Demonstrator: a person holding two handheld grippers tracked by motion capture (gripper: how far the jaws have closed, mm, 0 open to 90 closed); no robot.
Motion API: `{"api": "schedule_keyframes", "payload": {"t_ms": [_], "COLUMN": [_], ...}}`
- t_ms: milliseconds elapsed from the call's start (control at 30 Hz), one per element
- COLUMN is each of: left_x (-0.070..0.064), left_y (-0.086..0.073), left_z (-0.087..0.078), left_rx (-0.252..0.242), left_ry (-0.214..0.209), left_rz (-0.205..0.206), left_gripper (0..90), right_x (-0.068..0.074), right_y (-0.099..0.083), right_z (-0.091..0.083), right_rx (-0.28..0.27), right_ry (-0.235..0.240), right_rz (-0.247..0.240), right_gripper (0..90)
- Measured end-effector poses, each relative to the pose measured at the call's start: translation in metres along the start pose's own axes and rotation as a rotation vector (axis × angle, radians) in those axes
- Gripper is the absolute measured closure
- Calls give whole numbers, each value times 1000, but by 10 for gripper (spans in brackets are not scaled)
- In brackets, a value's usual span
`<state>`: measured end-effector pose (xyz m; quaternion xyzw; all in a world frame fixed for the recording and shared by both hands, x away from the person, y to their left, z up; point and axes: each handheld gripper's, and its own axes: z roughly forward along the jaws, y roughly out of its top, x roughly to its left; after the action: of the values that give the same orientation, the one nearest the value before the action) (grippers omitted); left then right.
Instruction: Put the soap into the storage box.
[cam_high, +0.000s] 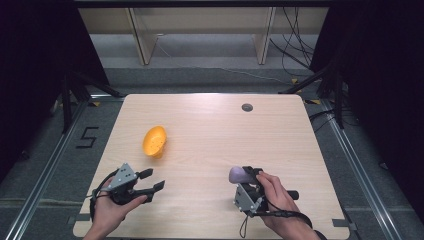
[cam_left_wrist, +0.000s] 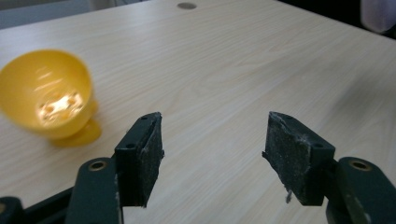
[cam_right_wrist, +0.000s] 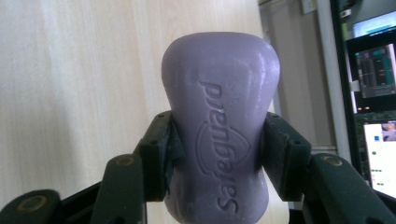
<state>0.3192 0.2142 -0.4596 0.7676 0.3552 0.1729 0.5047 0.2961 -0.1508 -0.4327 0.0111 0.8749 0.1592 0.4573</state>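
A: Where is the soap right now?

B: The purple soap bar (cam_right_wrist: 219, 121) sits clamped in the right gripper (cam_high: 248, 173), one jaw pressing each long side. In the right gripper view the embossed word "Safeguard" runs along its face, and the bar stands out past the jaw tips. In the high view it shows as a pale lilac lump (cam_high: 238, 174) at about five o'clock on the desk (cam_high: 210, 130), near the front edge.

A: And the other hand?

B: The left gripper (cam_high: 152, 180) is released, its jaws spread wide with nothing between them. It is at about seven o'clock on the desk, pointing toward three o'clock.

A: Anything near it?

B: A yellow bowl (cam_high: 154, 141) lies tipped on its side at about nine o'clock, just beyond the left gripper but apart from it. In the left gripper view the bowl (cam_left_wrist: 49, 93) opens toward the camera, its foot touching the wood.

A: How far apart are soap and bowl?

B: Well apart, with bare desk between them.
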Motion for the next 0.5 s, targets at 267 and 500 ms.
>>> {"api": "schedule_keyframes", "payload": {"t_ms": [267, 500], "left_x": [-25, -38], "left_y": [32, 52], "left_z": [23, 37], "left_rx": [-27, -31], "left_ry": [-108, -186], "left_rz": [54, 49], "left_gripper": [341, 337], "right_x": [2, -1], "right_y": [3, 2], "right_z": [-2, 0], "right_rx": [7, 1], "right_ry": [-60, -82], "right_rz": [1, -54], "right_gripper": [502, 502]}}
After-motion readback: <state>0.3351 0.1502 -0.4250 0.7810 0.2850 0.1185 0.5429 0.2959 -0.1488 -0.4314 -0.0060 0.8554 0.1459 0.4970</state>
